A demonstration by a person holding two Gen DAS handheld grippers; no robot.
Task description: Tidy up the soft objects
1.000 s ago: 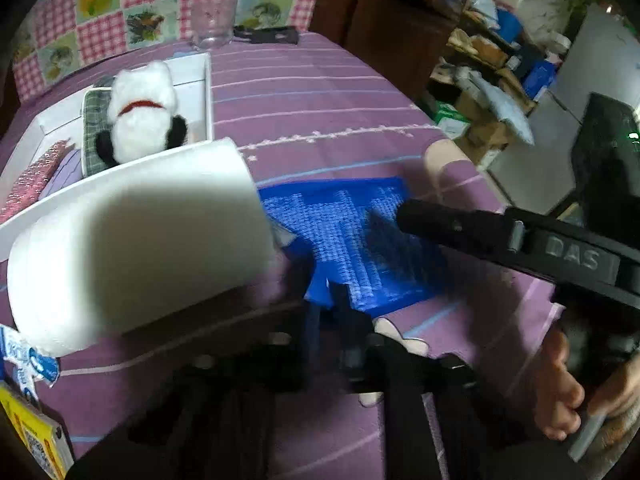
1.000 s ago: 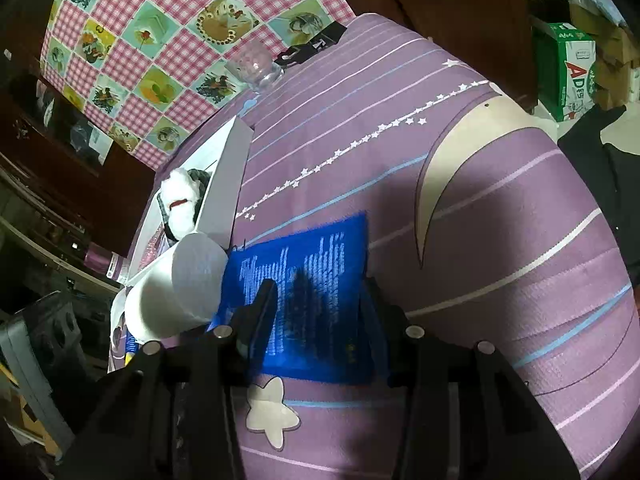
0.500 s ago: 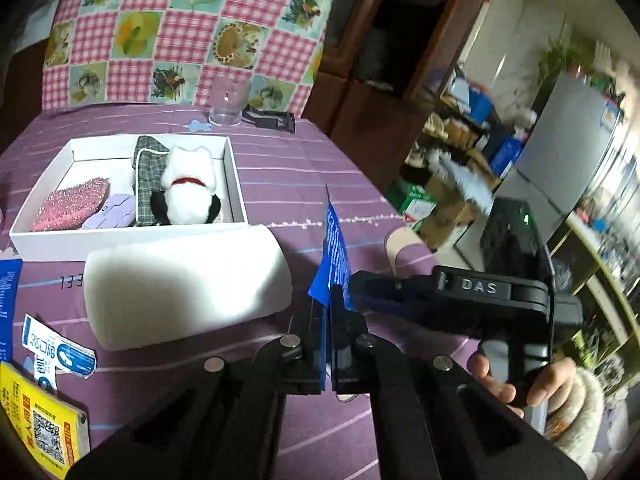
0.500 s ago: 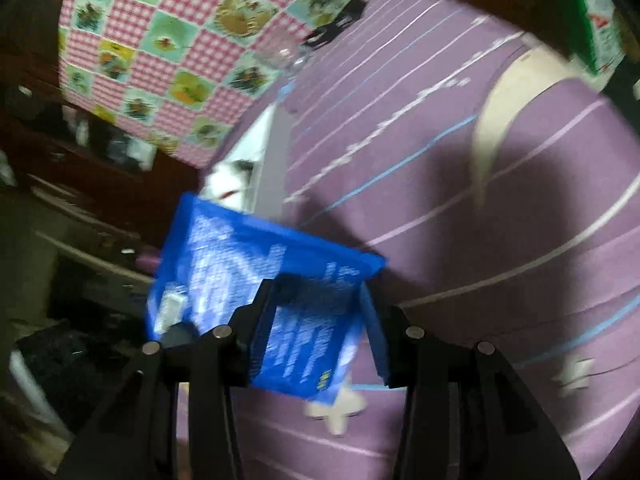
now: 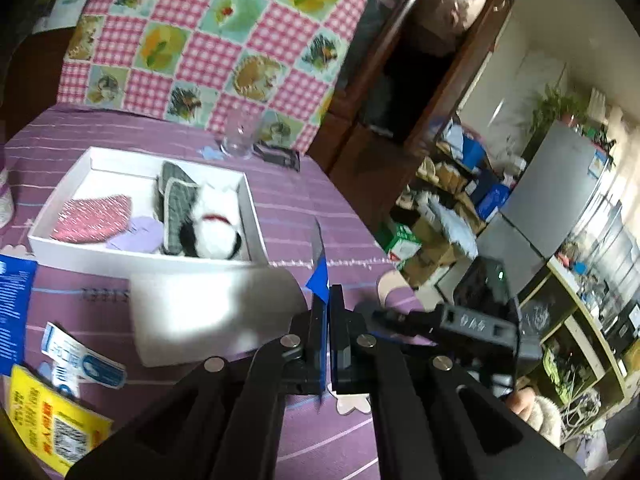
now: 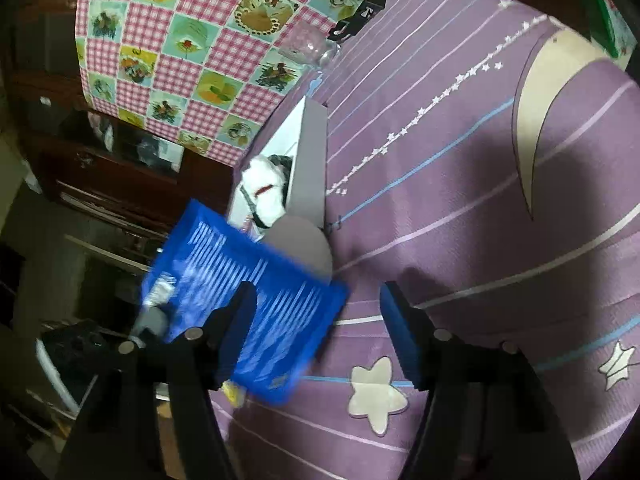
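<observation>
Blue printed flat packet point(image 5: 319, 280), lying flat on the purple striped tabletop point(image 5: 320, 208) a second ago, is now lifted clear and stands on edge in the left gripper point(image 5: 329, 344), whose jaws are clamped on its lower part. The pick-up appears complete; transfer to the box is judged the next step. Left: white open cardboard box point(image 5: 52, 236) already holding a white plush dog point(image 5: 216, 228), with a white foam roll point(image 5: 208, 312) just near of it. Centre: the packet's long axis runs upward and away, toward the box. Right: the right gripper point(image 6: 320, 312) has its jaws apart, the packet point(image 6: 256, 304) beside its left finger, apparently released.
</observation>
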